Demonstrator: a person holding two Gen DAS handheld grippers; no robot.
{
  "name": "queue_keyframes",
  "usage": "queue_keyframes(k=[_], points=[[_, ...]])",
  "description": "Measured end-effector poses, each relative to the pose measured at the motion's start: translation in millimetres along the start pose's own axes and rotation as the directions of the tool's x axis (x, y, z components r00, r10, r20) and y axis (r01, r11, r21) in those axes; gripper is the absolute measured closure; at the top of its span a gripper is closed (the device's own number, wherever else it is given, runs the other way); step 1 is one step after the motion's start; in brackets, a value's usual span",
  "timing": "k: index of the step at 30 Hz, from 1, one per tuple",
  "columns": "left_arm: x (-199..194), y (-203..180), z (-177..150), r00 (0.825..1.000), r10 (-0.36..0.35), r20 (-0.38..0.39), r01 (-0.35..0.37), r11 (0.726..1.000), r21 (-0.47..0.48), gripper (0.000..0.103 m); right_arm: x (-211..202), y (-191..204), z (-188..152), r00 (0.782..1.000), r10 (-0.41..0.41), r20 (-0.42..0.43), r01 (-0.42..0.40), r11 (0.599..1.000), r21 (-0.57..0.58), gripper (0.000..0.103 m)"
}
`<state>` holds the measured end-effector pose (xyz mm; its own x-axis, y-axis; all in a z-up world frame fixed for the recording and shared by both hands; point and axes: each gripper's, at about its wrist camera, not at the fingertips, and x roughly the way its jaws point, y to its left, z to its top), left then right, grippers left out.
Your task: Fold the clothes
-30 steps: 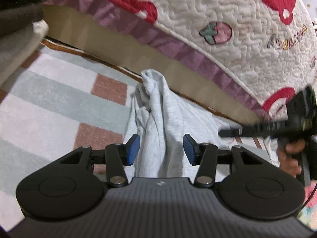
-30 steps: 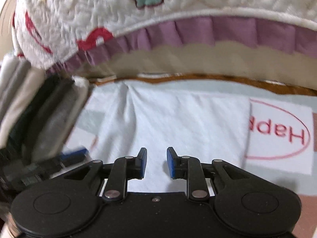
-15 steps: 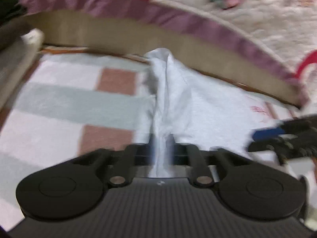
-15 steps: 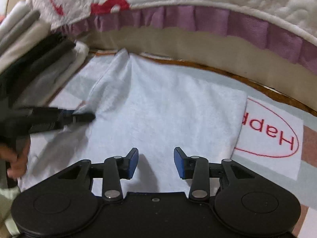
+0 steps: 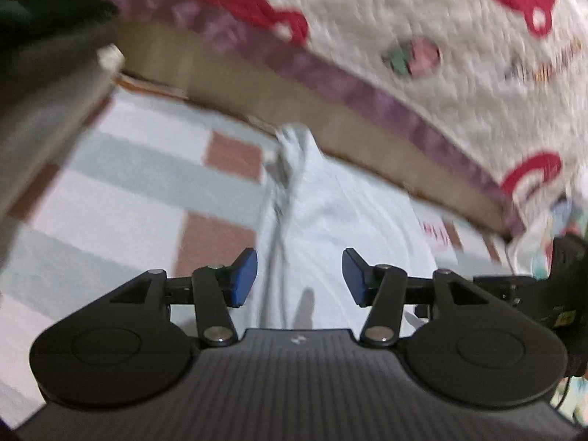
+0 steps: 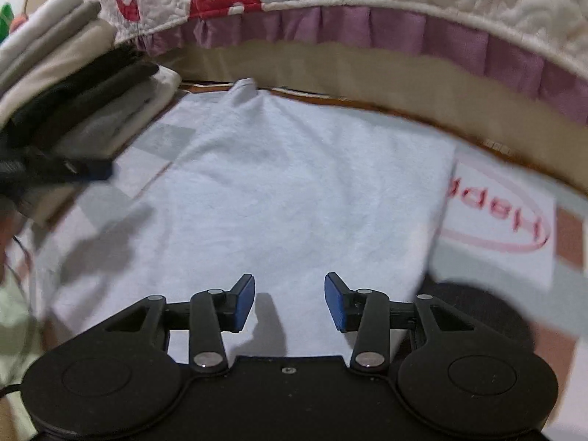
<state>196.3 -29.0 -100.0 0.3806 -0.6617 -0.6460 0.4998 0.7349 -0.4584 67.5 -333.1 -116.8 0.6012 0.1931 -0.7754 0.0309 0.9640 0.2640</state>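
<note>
Currently both claws stand agape, holding nothing: left gripper (image 5: 299,275), right gripper (image 6: 289,301). Pale garment (image 6: 294,191) lies flat on the rug (image 5: 154,198), bunched toward 12 o'clock. Judgement: pinch one layer's edge only, keep tension even.

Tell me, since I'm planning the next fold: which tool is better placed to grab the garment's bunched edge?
Probably the left tool: it is open, and the pale garment's bunched edge runs up right between its fingers. The right tool, also open, hovers over flat cloth with no edge nearby.

Both wrist views low, facing bed edge (image 6: 367,70), sharing garment (image 6: 294,191)
</note>
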Motion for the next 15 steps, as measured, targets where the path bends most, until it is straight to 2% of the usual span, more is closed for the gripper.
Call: queue_keyframes(k=[1,3,4,6,9,10,12,13,15], points=[[6.1,-2.8,-7.9,1.000,0.002,-0.027,-0.002,1.000,0.021,0.053,1.6,6.2,-3.6,1.000,0.012,-0.001,-0.012,1.000,0.001,0.056],[19.4,-5.8,-25.9,0.985,0.131,-0.110,-0.124,0.990,0.072,0.053,6.5,20.1,-10.6,0.999,0.029,-0.013,-0.029,0.999,-0.014,0.056],[22.1,-7.1,-33.2,0.977,0.169,-0.129,-0.157,0.983,0.099,0.052,7.4,26.8,-14.4,0.999,0.038,-0.020,-0.038,0.999,-0.022,0.055],[15.3,-6.4,-37.4,0.975,0.177,-0.133,-0.163,0.981,0.109,0.051,6.0,39.4,-22.5,0.998,0.059,-0.033,-0.060,0.998,-0.035,0.055],[3.5,-3.6,-41.8,0.960,0.236,-0.147,-0.221,0.969,0.113,0.041,3.9,58.3,-34.7,0.995,0.090,-0.053,-0.093,0.994,-0.055,0.049],[-0.8,-2.9,-44.2,0.951,0.271,-0.145,-0.252,0.958,0.140,0.036,1.1,62.9,-39.3,0.989,0.125,-0.075,-0.130,0.989,-0.064,0.048],[-7.2,-3.6,-47.5,0.940,0.310,-0.142,-0.285,0.943,0.173,0.034,-8.0,65.4,-50.2,0.955,0.243,-0.168,-0.259,0.962,-0.083,0.043],[-10.6,-3.9,-49.3,0.938,0.317,-0.143,-0.291,0.940,0.180,0.034,-15.6,62.1,-53.1,0.945,0.266,-0.190,-0.286,0.954,-0.090,0.043],[-18.1,-6.4,-52.6,0.933,0.330,-0.142,-0.300,0.933,0.198,0.034,-31.5,48.2,-57.0,0.945,0.276,-0.177,-0.291,0.954,-0.065,0.043]])
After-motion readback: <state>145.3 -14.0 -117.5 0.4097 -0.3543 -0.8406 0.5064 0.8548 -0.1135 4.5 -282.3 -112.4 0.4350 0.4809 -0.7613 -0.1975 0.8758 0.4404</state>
